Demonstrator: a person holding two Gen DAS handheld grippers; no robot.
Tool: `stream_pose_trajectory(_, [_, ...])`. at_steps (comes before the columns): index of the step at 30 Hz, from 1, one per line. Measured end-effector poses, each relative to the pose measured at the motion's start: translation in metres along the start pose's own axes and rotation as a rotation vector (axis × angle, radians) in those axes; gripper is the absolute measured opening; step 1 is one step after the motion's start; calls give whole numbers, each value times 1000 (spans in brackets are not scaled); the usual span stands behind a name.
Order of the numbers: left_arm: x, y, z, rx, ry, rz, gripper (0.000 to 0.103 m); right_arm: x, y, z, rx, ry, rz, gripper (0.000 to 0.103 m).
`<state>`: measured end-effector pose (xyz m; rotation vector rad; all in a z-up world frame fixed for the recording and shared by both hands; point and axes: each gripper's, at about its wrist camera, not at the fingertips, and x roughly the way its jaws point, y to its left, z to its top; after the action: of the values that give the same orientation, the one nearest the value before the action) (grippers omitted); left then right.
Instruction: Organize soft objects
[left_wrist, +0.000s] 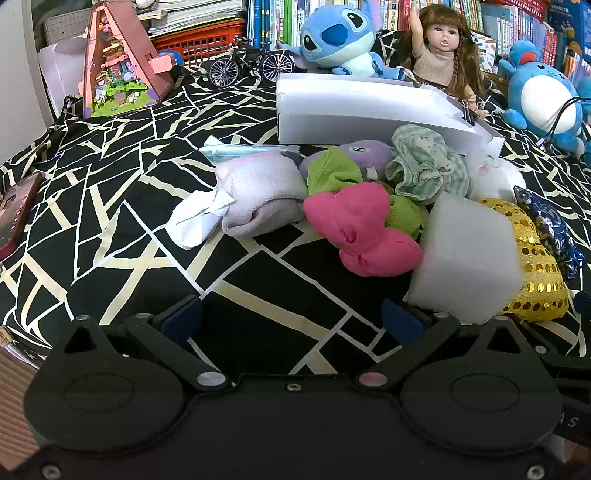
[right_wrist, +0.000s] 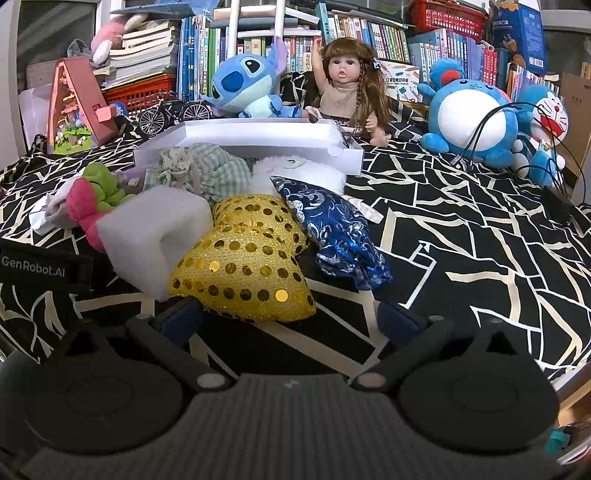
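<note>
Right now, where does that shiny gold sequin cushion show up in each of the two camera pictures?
Left wrist view: the gold sequin cushion sits at the far right, partly hidden behind the white foam block.
Right wrist view: it lies low in the centre, just ahead of the open right gripper.
Shared landmark: the white foam block touches its left side in both.

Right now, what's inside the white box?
From the right wrist view, the white box shows a bare pale floor with some printed text. The striped green cloth and white plush in front hide its near part.
</note>
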<state>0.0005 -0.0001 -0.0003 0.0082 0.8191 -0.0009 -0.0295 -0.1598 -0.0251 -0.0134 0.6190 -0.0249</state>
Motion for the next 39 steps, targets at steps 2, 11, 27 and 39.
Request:
stream_pose_trajectory(2, [0, 0, 0, 0, 0, 1, 103, -1, 0, 0, 0, 0, 0, 103])
stream_pose_trajectory(11, [0, 0, 0, 0, 2, 1, 103, 0, 0, 0, 0, 3, 0, 103])
stream_pose_trajectory(27, [0, 0, 0, 0, 3, 1, 103, -1, 0, 1, 1, 6, 0, 103])
stream_pose_trajectory(39, [0, 0, 0, 0, 3, 1, 103, -1, 1, 1, 5, 5, -5, 103])
